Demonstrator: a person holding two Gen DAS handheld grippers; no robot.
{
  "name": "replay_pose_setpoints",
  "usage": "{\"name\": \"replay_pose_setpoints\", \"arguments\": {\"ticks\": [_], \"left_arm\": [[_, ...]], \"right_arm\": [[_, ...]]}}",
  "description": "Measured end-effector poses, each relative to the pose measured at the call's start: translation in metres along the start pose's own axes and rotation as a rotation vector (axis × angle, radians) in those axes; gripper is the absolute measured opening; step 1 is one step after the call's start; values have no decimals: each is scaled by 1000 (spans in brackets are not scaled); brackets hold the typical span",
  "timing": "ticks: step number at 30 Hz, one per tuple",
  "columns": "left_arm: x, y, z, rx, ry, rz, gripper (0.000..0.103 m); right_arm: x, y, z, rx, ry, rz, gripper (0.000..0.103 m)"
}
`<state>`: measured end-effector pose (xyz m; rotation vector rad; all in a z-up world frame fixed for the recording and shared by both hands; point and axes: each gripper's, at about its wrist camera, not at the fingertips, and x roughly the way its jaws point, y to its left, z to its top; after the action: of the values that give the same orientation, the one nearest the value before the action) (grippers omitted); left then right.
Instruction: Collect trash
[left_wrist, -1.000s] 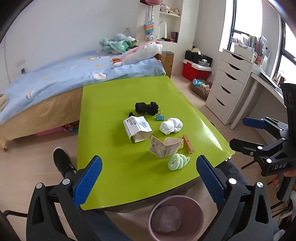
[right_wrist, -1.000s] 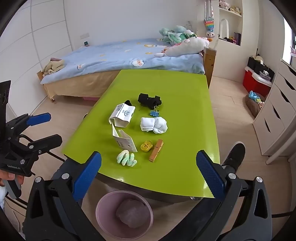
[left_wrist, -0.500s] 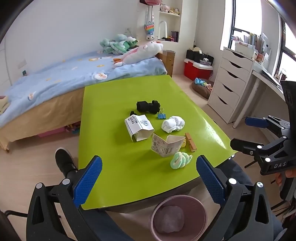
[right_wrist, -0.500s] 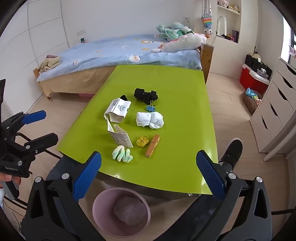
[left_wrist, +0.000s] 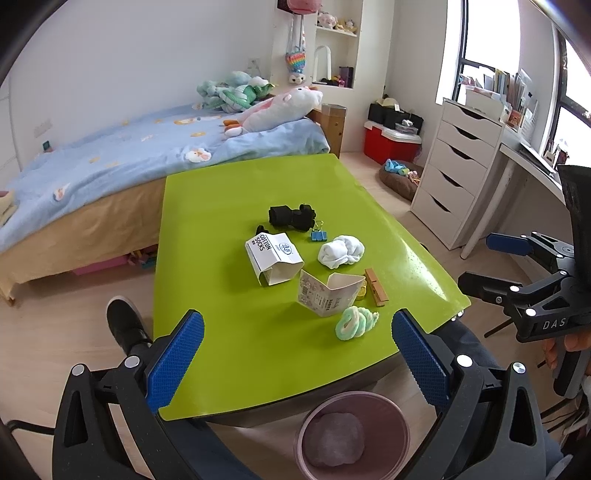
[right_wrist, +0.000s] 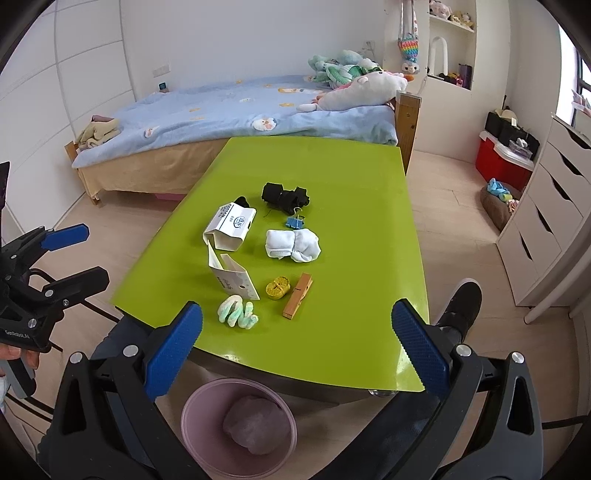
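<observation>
Below table edge (right_wrist: 295, 380), pink bin (right_wrist: 195, 428), crumpled wad (right_wrist: 255, 424) inside

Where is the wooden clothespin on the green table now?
In the right wrist view the wooden clothespin lies near the table's front edge, just right of the yellow roll and in front of the white socks.

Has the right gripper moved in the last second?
Yes. In its own view the green table and pink bin have slid rightward, so the open right gripper has shifted or turned slightly left.

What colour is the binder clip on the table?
Blue, with metal wire handles; the binder clip shows best in the left wrist view.
</observation>
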<state>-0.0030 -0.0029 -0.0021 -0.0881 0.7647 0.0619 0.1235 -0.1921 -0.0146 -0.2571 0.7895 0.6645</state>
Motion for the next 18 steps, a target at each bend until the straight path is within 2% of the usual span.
{"name": "replay_pose_setpoints", "arguments": {"ticks": [18], "left_arm": [[2,1,0,5,10,-4,97]], "right_arm": [[0,0,-1,5,6,17,100]]}}
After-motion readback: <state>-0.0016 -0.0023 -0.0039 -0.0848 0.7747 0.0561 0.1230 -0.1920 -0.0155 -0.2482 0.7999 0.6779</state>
